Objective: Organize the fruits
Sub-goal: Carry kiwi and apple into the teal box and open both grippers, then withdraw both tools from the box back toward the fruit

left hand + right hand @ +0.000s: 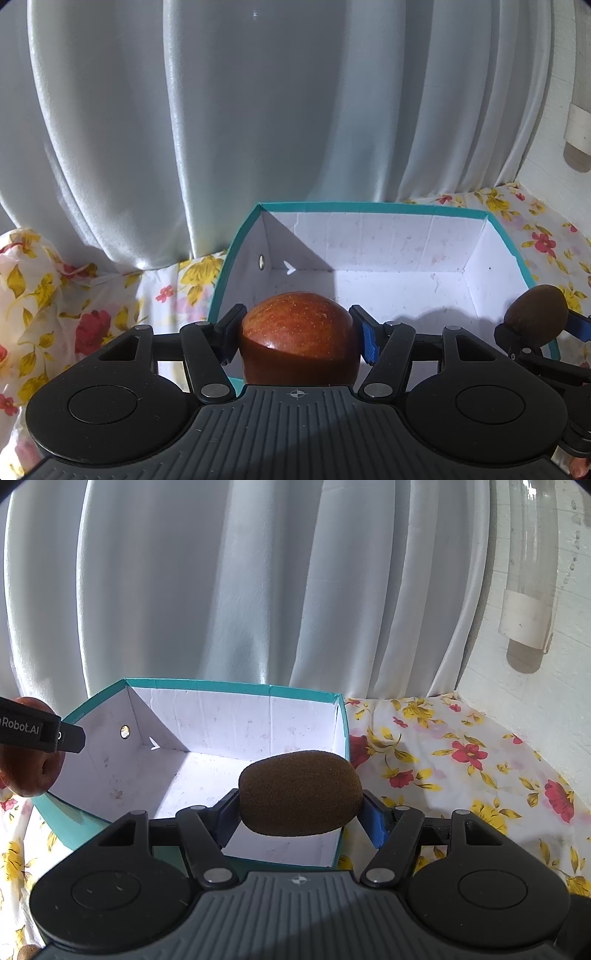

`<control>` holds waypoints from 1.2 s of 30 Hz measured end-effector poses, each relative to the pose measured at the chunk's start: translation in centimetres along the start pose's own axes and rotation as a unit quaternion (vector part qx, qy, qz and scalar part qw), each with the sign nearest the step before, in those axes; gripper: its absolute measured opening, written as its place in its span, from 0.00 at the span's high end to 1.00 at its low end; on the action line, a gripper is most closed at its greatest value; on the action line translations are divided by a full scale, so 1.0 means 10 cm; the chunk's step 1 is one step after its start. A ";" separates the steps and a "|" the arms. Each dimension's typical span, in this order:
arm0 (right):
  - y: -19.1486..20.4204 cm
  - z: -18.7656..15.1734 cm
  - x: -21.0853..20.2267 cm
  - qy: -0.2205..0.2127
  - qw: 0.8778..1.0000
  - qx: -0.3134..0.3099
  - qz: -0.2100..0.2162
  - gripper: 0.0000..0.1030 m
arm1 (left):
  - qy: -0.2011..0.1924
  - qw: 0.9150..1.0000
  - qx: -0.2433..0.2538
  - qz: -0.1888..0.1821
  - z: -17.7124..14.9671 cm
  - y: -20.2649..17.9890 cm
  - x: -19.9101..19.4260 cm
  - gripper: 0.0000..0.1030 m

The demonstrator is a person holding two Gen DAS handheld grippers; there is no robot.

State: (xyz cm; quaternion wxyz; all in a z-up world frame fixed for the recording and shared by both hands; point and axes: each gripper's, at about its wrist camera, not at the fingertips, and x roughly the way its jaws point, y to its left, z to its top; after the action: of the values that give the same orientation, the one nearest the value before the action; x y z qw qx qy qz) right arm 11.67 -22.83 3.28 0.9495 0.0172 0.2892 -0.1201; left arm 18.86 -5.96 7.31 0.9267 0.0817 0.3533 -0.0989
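Two handheld grippers hover side by side at the near edge of an open box [391, 240], teal outside and white inside, which sits on a flowered cloth [461, 760] in front of pale curtains [221, 110]. The left gripper [297, 334] is clamped on a red apple [297, 325], one pad pressed to each side of it; the apple hangs just above the near left rim, so the bare box floor lies ahead of it and below. The right gripper [299, 799] grasps a brown kiwi [300, 792], whose long axis runs across from pad to pad, left to right; it hangs over the near right part of the box, inside the rim line. Nothing lies in the box. Judging from this, each fruit only needs lowering a little forward and down before release. The kiwi looks nearer to a clear drop, while the apple seems to need carrying farther in past the rim
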 end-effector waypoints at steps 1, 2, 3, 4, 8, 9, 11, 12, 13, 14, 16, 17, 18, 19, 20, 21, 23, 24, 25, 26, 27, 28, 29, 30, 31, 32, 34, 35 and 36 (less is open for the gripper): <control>0.01 0.00 0.00 0.002 1.000 -0.003 0.000 0.34 | -0.002 1.000 -0.002 0.002 0.00 0.00 0.00 0.35; 0.01 0.00 0.00 0.004 1.000 -0.005 0.001 0.34 | -0.003 1.000 -0.002 0.003 0.01 0.01 0.00 0.32; 0.01 0.00 0.01 0.006 1.000 -0.004 0.003 0.34 | -0.005 1.000 -0.001 0.005 0.01 0.02 0.00 0.29; 0.01 0.00 0.01 0.008 1.000 -0.001 0.005 0.33 | -0.007 1.000 -0.001 0.007 0.01 0.02 -0.01 0.21; 0.00 0.00 0.02 0.014 1.000 0.009 0.010 0.33 | -0.020 1.000 0.001 0.013 0.00 0.05 -0.06 0.16; 0.00 -0.01 0.01 0.014 1.000 0.011 0.011 0.33 | -0.021 1.000 0.001 0.009 0.00 0.05 -0.08 0.15; -0.01 -0.01 -0.01 0.012 1.000 0.011 0.014 0.33 | -0.022 1.000 0.000 0.009 0.00 0.06 -0.11 0.12; 0.00 -0.01 -0.03 0.009 1.000 0.012 0.014 0.32 | -0.023 1.000 0.000 0.012 -0.01 0.07 -0.14 0.12; -0.01 0.00 -0.05 0.004 1.000 0.013 0.016 0.31 | -0.024 1.000 0.000 0.015 -0.02 0.07 -0.16 0.12; -0.01 0.00 -0.08 -0.004 1.000 0.013 0.020 0.29 | -0.023 1.000 -0.003 0.019 -0.03 0.09 -0.19 0.12; 0.00 0.02 -0.15 -0.023 1.000 0.006 0.013 0.28 | -0.023 0.999 -0.011 0.024 -0.06 0.12 -0.26 0.12; 0.00 0.03 -0.19 -0.033 0.999 0.002 0.010 0.26 | -0.025 0.999 -0.016 0.027 -0.08 0.14 -0.31 0.12; -0.01 0.04 -0.23 -0.041 0.999 0.000 0.010 0.26 | -0.028 0.999 -0.021 0.030 -0.10 0.15 -0.36 0.12; -0.03 0.05 -0.27 -0.047 0.999 0.003 0.010 0.26 | -0.032 0.999 -0.025 0.032 -0.12 0.17 -0.42 0.12; -0.05 0.05 -0.31 -0.052 0.999 0.006 0.013 0.26 | -0.036 0.998 -0.029 0.033 -0.14 0.18 -0.47 0.11; -0.07 0.05 -0.35 -0.054 0.998 0.008 0.017 0.26 | -0.041 0.998 -0.032 0.034 -0.16 0.18 -0.54 0.11; -0.10 0.02 -0.43 -0.056 0.998 0.010 0.020 0.26 | -0.048 0.998 -0.033 0.036 -0.20 0.17 -0.65 0.10; -0.12 0.00 -0.46 -0.055 0.998 0.009 0.024 0.26 | -0.052 0.997 -0.033 0.037 -0.24 0.16 -0.72 0.09; -0.13 -0.02 -0.50 -0.056 0.998 0.009 0.025 0.26 | -0.055 0.997 -0.032 0.039 -0.27 0.16 -0.78 0.09; -0.15 -0.05 -0.54 -0.057 0.998 0.010 0.026 0.26 | -0.057 0.997 -0.032 0.041 -0.32 0.15 -0.83 0.08; -0.16 -0.08 -0.58 -0.056 0.998 0.009 0.029 0.26 | -0.058 0.997 -0.033 0.043 -0.36 0.14 -0.87 0.08; -0.17 -0.11 -0.62 -0.057 0.998 0.008 0.030 0.26 | -0.057 0.997 -0.035 0.046 -0.40 0.13 -0.90 0.08; -0.17 -0.14 -0.66 -0.059 0.998 0.008 0.031 0.26 | -0.055 0.997 -0.038 0.047 -0.45 0.13 -0.93 0.08; -0.18 -0.17 -0.70 -0.058 0.998 0.006 0.034 0.26 | -0.052 0.997 -0.042 0.048 -0.50 0.12 -0.96 0.08; -0.18 -0.21 -0.74 -0.057 0.998 0.003 0.036 0.26 | -0.048 0.997 -0.046 0.047 -0.56 0.12 -0.99 0.08; -0.18 -0.24 -0.76 -0.054 0.998 0.001 0.038 0.26 | -0.045 0.997 -0.049 0.046 -0.62 0.11 -1.01 0.08; -0.17 -0.34 -0.80 -0.046 0.998 -0.004 0.043 0.26 | -0.041 0.997 -0.056 0.041 -0.75 0.10 -1.07 0.08; -0.17 -0.38 -0.82 -0.041 0.998 -0.007 0.045 0.26 | -0.039 0.997 -0.056 0.037 -0.83 0.08 -1.10 0.08; -0.15 -0.44 -0.86 -0.035 0.998 -0.011 0.048 0.26 | -0.039 0.997 -0.053 0.033 -0.90 0.07 -1.13 0.08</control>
State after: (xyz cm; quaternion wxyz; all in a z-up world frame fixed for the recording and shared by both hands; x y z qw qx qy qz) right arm 2.03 -21.96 4.42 0.9640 0.0167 0.2555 -0.0719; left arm 5.06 -1.92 8.29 0.9455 0.0402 0.3189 -0.0529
